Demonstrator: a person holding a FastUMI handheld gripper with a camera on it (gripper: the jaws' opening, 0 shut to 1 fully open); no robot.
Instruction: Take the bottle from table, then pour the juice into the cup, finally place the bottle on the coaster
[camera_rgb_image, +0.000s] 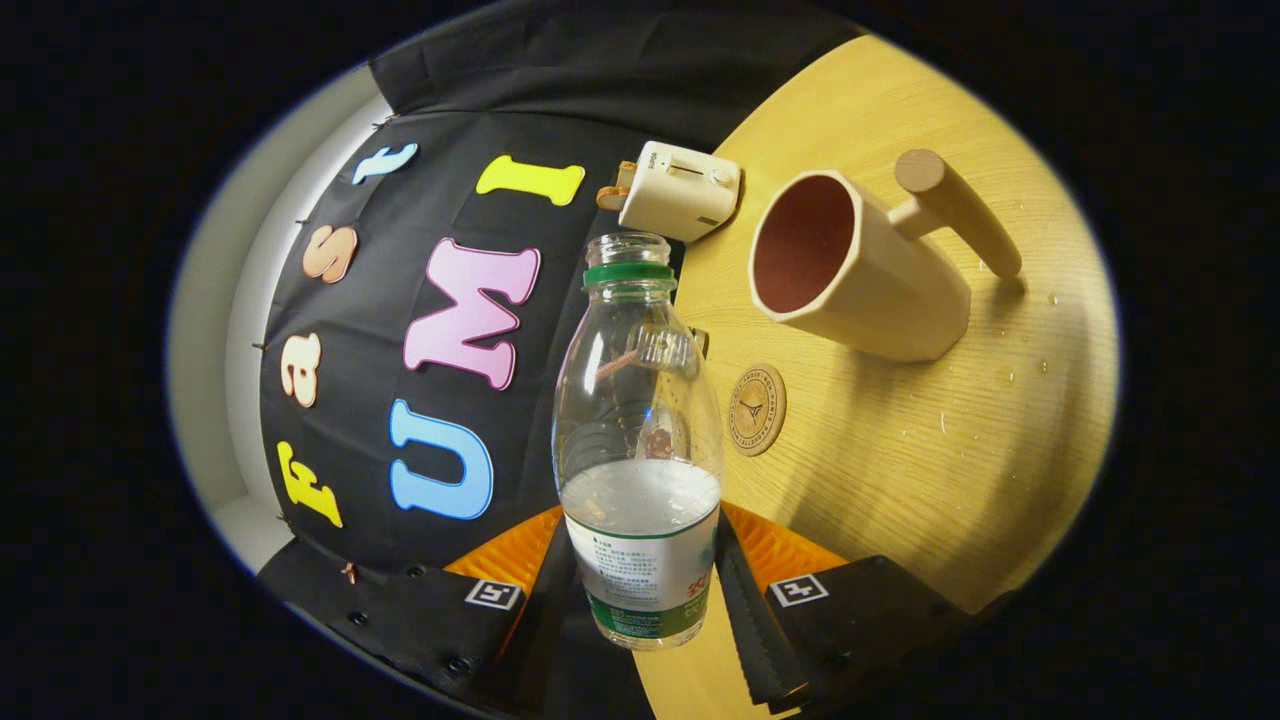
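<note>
Gripper (640, 590) clamped on the uncapped bottle (640, 450), tilted over the worktop (900, 450). Pouring appears underway or finishing; the cup (850, 270) lies beyond. Next, judged: level the bottle toward the coaster (757, 409) just ahead.

A small cream toaster (678, 190) sits at the far side of the pale wooden table (950, 450), against the black cloth wall. A slice of bread pokes from its end. Scattered droplets (1010, 375) dot the tabletop.
</note>
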